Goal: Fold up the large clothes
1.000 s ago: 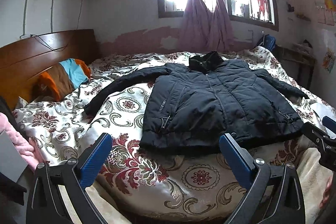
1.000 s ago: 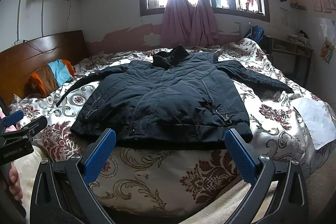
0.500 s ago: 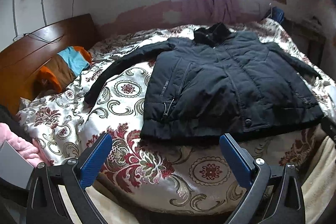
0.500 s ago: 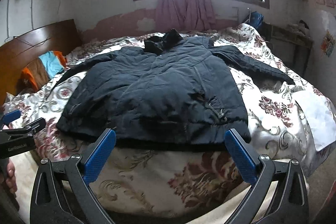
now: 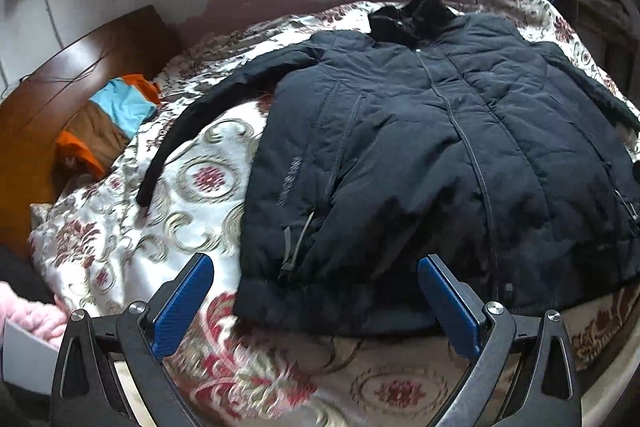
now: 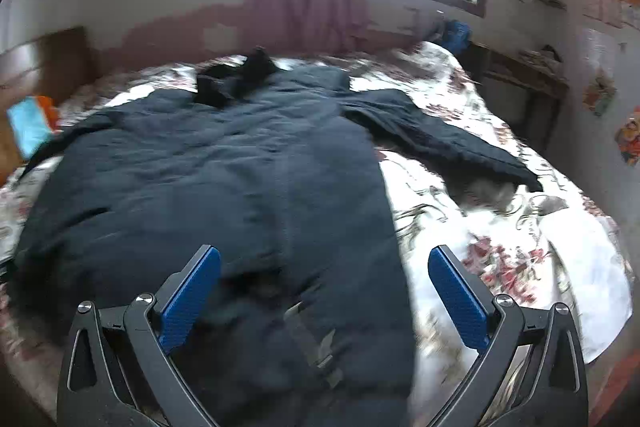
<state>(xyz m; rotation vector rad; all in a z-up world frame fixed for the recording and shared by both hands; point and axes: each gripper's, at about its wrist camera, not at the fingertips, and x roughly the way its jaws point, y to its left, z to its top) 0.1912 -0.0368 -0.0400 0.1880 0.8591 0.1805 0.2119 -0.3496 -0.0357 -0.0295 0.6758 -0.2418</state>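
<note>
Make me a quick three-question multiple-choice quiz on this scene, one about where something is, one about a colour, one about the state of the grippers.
1. Where does the jacket lie?
A. spread on the bed
B. on a chair
C. on the floor

2. What colour are the gripper pads?
A. red
B. blue
C. green

3. How do the left gripper and right gripper stand?
A. both shut on the jacket
B. one open, one shut
C. both open, holding nothing

Answers: 1 A, the jacket is flat on the floral cover; 2 B, all four pads are blue; 3 C, wide gaps separate the fingers.
</note>
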